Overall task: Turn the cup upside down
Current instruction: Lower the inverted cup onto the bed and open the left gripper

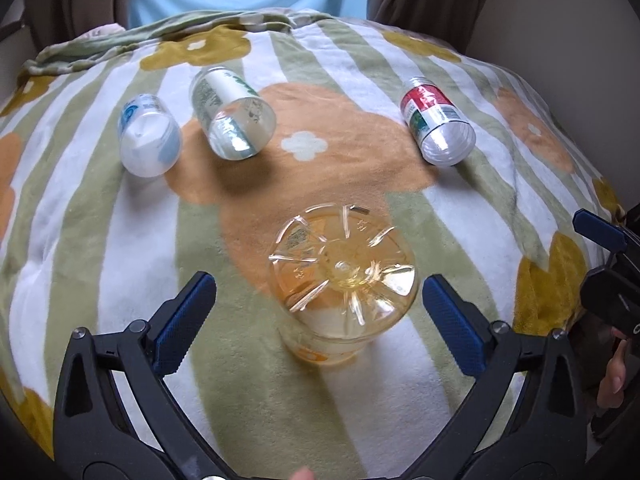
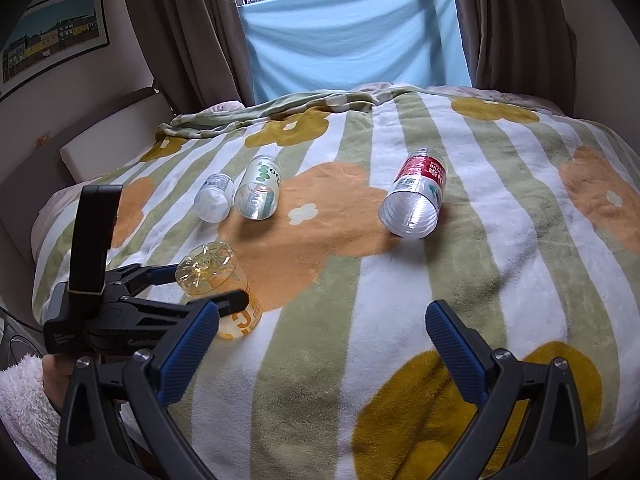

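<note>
the amber cup [image 1: 342,280] stands base-up on the striped fleece blanket [image 1: 100,240], directly ahead of the left gripper [image 1: 320,316], between its spread, empty jaws, none touching. long axis near vertical. right gripper [image 2: 322,354] likewise agape and empty, farther off. clear ribbed plastic, thin-walled, fluted base; three other cut bottles lie sideways beyond.

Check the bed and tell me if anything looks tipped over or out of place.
Three cups lie on their sides on the blanket: the blue-label cup, the green-label cup and the red-label cup. Only the yellow cup stands base-up, between the open left gripper's fingers. Nothing spilled.
</note>
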{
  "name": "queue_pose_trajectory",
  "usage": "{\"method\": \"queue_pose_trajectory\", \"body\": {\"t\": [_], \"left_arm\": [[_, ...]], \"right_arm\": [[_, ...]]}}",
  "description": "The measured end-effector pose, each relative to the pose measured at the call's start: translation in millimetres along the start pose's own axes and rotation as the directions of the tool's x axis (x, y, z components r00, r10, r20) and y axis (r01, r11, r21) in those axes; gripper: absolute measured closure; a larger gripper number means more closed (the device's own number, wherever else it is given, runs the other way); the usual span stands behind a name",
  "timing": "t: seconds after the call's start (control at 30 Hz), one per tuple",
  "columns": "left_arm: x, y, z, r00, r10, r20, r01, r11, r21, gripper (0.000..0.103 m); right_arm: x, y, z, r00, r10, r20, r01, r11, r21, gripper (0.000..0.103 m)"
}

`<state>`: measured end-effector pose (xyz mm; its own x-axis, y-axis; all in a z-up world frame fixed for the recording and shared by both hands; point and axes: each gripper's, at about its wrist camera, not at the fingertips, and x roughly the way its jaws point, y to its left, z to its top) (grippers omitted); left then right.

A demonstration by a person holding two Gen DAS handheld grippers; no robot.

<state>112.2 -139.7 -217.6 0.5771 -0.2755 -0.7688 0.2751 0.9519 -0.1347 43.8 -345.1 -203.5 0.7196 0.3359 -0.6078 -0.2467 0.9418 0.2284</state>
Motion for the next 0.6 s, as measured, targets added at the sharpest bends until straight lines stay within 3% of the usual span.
{"method": "queue_pose_trajectory", "body": {"t": [0.23,0.6], "left_arm": [[0,14,-4,0.999,0.002,-0.032,-0.003,0.999,-0.052,0.000],[-23,-5,-6,1.000,0.009,-0.004,-0.009,1.000,0.025,0.000]], "right_arm": [[-1,-1,1,1.000,0.002,0.004,-0.002,1.000,0.005,0.000],[-6,8,5,1.000,-0.014,0.021,0.014,1.000,-0.007,0.000]]}}
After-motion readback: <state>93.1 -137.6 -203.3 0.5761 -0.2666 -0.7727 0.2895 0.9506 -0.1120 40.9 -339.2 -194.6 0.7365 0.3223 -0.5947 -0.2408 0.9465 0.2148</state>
